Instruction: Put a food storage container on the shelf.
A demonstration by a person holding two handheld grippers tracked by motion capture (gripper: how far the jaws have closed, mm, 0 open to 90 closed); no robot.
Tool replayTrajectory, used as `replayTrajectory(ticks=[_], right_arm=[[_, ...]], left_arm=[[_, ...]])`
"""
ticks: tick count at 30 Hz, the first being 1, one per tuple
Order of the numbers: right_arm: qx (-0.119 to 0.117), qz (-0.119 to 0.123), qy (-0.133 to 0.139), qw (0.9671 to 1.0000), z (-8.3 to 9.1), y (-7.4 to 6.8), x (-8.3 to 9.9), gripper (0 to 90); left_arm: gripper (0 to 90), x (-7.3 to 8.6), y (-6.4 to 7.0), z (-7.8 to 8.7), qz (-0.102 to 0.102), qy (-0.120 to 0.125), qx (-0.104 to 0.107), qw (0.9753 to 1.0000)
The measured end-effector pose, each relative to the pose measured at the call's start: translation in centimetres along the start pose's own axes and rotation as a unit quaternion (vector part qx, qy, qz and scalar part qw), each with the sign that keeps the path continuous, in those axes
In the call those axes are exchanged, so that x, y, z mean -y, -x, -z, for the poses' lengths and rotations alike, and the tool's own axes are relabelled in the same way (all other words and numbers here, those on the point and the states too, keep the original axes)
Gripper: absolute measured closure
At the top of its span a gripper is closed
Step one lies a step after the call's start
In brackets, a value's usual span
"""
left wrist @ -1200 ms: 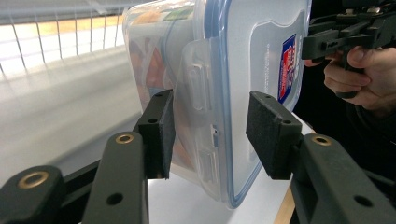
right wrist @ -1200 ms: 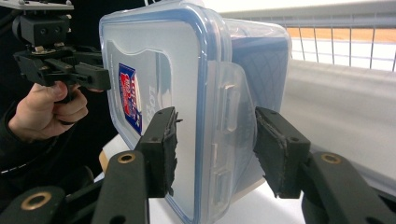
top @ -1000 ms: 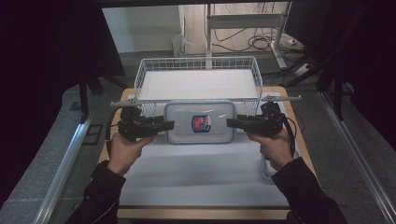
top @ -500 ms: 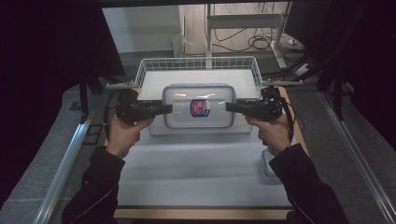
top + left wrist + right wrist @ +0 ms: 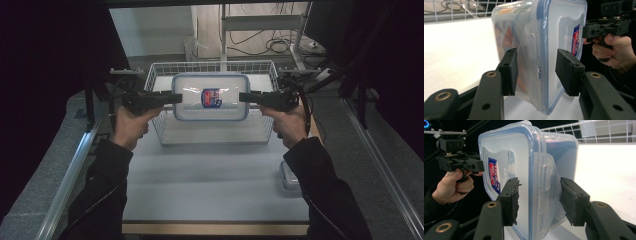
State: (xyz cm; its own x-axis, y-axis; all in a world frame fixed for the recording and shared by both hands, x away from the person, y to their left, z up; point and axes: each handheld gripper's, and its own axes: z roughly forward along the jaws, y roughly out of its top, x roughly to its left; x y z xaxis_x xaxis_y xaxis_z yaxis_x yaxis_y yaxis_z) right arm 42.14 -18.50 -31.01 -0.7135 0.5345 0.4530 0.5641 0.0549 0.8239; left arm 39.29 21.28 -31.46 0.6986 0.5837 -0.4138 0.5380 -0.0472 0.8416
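Since the earlier frames, you have carried the lidded plastic food container [image 5: 210,97] forward from above the desk [image 5: 210,185], and it now hangs over the white wire basket [image 5: 156,80], level with the basket's rim.

Left hand-held gripper [image 5: 167,98]: its jaws straddle the container's left end at the latch flap. In the left gripper view the lower pad sits against the tub wall, but a gap shows between the lid-side pad [image 5: 569,71] and the lid; whether it is fully clamped cannot be told.

Right hand-held gripper [image 5: 250,97]: its jaws straddle the right end at the opposite latch flap. In the right gripper view both pads stand just beside the plastic, and firm contact cannot be confirmed.

Judged step: a two-handed transfer, in the carry phase, with placement not yet done.

Next move, as judged: lower both ends at the same rate so the container stays level. Keep the ends clear of the basket's side wires. Release only once the base rests on the basket floor.

A second small container [image 5: 291,176] lies at the desk's right edge.
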Motion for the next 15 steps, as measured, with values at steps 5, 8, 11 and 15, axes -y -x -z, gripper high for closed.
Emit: replayTrajectory(ticks=[5, 8, 11, 15], right_arm=[[0.002, 0.000, 0.005, 1.0000, -0.3, 0.3, -1.4, 51.1], [0.002, -0.002, 0.007, 1.0000, -0.5, 0.6, -2.1, 51.1], [0.001, -0.003, 0.004, 1.0000, -0.7, 0.8, -2.7, 51.1], [0.000, -0.007, 0.001, 1.0000, -1.1, 1.3, -3.3, 51.0]], left_arm=[[53.8, -1.3, -0.6, -0.2, 0.002, 0.004, 0.001, 1.0000], [53.7, -1.6, -0.9, -0.3, 0.003, 0.004, 0.000, 1.0000], [53.7, -2.2, -1.2, -0.4, 0.008, 0.008, -0.003, 0.9999], [53.7, -2.6, -1.5, -0.6, 0.016, 0.008, -0.006, 0.9998]])
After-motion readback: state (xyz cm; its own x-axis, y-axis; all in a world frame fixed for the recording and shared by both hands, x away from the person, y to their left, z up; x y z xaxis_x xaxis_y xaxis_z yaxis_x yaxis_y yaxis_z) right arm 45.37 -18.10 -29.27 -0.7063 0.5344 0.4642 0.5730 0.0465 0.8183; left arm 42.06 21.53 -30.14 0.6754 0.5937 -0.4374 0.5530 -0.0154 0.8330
